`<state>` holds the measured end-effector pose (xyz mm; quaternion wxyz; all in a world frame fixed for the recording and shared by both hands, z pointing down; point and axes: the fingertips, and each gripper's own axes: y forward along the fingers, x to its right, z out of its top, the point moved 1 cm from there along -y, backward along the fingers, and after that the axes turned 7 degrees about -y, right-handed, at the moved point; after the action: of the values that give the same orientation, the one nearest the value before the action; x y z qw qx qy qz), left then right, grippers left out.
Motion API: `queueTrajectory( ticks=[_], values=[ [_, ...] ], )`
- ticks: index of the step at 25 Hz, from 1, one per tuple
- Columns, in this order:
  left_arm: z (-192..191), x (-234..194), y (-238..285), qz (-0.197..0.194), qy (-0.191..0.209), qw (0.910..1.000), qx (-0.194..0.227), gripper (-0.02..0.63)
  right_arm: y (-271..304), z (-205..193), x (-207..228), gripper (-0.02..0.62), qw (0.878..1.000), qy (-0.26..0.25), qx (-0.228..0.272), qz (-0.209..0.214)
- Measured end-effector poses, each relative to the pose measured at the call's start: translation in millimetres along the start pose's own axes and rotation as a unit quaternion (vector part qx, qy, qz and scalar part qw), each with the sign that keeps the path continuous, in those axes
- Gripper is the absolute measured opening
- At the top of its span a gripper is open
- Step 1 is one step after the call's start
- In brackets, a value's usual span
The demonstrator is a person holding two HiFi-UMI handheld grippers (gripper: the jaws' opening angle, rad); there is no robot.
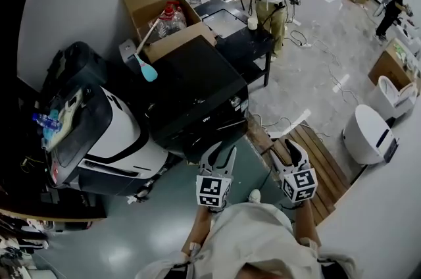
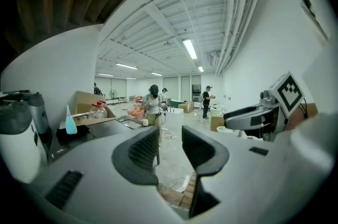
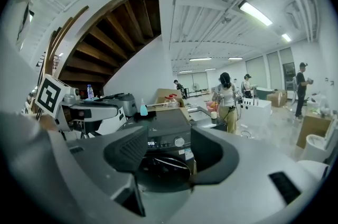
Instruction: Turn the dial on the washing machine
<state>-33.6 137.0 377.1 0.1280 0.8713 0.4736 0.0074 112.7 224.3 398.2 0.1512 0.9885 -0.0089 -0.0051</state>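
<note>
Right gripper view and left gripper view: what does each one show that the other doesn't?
Only the right gripper view shows the front of the washing machine, with its dial and door. Only the left gripper view shows wooden slats on the floor. Both show the blue bottle, the cardboard box and a person in a light top standing farther back.
</note>
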Motion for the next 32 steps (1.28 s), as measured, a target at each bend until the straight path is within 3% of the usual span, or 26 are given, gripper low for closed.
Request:
queueTrajectory(
  ticks=[12,32],
  values=[
    [0.1,10.5,36.8,0.032,0.005,0.9994,-0.006,0.146,23.2,-2.6,42.7,0.247,0.999,0.004,0.0,0.031],
    [4.5,-24.1,110.7,0.015,-0.01,0.9997,-0.014,0.146,85.6,9.2,80.5,0.239,1.0,-0.004,-0.016,0.019]
  ],
)
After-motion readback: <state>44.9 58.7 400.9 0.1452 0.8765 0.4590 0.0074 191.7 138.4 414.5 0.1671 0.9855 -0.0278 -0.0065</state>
